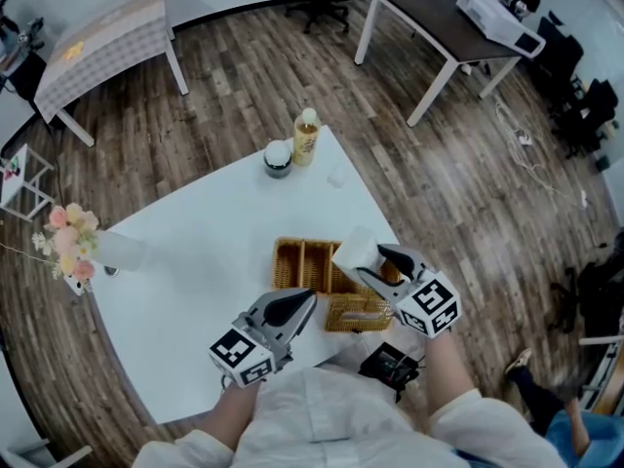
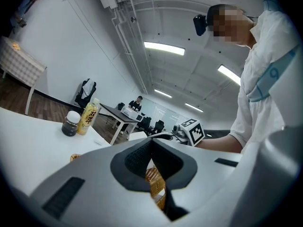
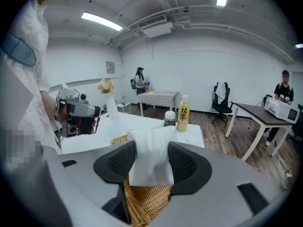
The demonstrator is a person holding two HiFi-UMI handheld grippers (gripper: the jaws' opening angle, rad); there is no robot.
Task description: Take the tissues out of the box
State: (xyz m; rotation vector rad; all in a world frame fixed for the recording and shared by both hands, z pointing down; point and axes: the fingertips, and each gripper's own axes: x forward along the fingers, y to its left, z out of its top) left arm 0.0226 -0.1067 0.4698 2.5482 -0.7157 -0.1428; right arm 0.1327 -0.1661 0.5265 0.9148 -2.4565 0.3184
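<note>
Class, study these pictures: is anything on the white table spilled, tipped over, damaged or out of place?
Nothing stands out. The bottle and the jar stand upright, and no spill shows on the table. The tissue pinched in the right gripper above the wicker box looks whole.

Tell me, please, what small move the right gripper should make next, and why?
I would probably carry the right gripper sideways over bare table before releasing. Its jaws are closed on the white tissue, whose lower edge hangs free above the wicker box, so the sheet looks already out. The left gripper, shut, sits near the box.
</note>
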